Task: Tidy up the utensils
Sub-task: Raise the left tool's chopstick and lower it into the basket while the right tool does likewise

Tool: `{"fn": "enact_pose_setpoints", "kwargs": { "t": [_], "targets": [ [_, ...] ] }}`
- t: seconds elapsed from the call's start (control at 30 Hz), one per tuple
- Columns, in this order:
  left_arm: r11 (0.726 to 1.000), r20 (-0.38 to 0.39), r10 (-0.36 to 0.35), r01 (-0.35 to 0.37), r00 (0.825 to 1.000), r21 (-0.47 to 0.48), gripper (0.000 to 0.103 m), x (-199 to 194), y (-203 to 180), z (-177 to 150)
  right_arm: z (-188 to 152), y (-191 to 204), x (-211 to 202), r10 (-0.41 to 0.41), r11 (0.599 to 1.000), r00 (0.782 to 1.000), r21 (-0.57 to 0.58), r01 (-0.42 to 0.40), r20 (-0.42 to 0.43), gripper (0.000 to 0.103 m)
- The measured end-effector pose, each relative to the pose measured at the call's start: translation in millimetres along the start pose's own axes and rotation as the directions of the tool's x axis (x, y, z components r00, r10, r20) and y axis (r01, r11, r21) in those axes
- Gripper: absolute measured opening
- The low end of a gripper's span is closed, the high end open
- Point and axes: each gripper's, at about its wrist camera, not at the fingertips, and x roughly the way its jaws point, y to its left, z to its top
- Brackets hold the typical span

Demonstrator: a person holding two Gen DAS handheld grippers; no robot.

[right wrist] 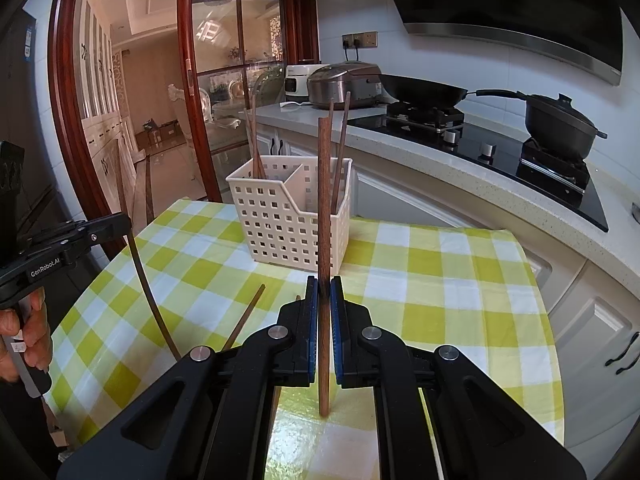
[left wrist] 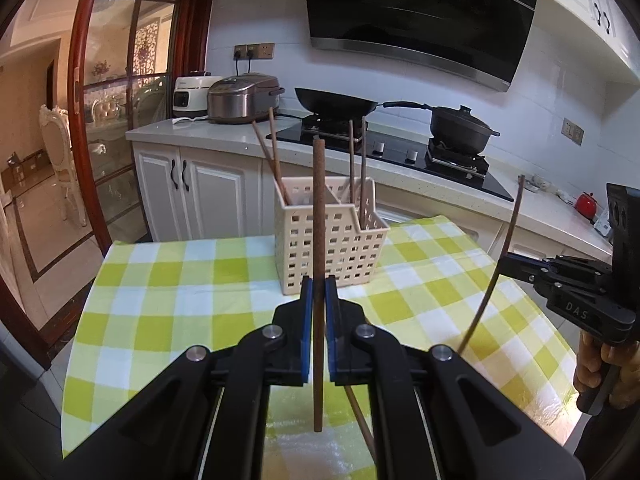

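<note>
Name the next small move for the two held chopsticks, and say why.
Probably carry the left tongs forward over the basket and lower their chopstick in. Both tongs are shut on upright chopsticks, and the basket already holds pairs in both compartments.

Ahead of the tool, a pale stone counter (left wrist: 208, 132) runs along a white tiled wall (left wrist: 256, 16) over white cabinets (left wrist: 192, 196) with black handles. A black range hood (left wrist: 420, 12) hangs above the gas hob (left wrist: 384, 148). To the left, a red-framed glass door (left wrist: 116, 92) opens onto a warmly lit room with a glossy tiled floor (left wrist: 44, 216) and a white ornate chair (left wrist: 60, 156).
</note>
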Motion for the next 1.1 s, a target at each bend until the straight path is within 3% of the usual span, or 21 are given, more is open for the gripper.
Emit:
{"fn": "enact_pose_setpoints", "kwargs": {
  "t": [0.5,0.9,1.1],
  "targets": [
    [0.999,0.012,-0.034,0.034,0.999,0.023,0.006,11,-2,40,25,-4,13,-0.013,1.000,1.000,0.002,0.013,-0.014,0.008],
    [0.996,0.107,-0.040,0.031,0.994,0.080,0.006,-2,-15,122,108,-1,8,0.002,0.999,0.999,-0.044,0.000,0.052,0.008],
    [0.996,0.138,-0.044,0.032,0.989,0.084,0.006,11,-20,165,146,3,21,0.027,0.999,0.998,-0.049,-0.024,0.065,0.008]
  ]
}}
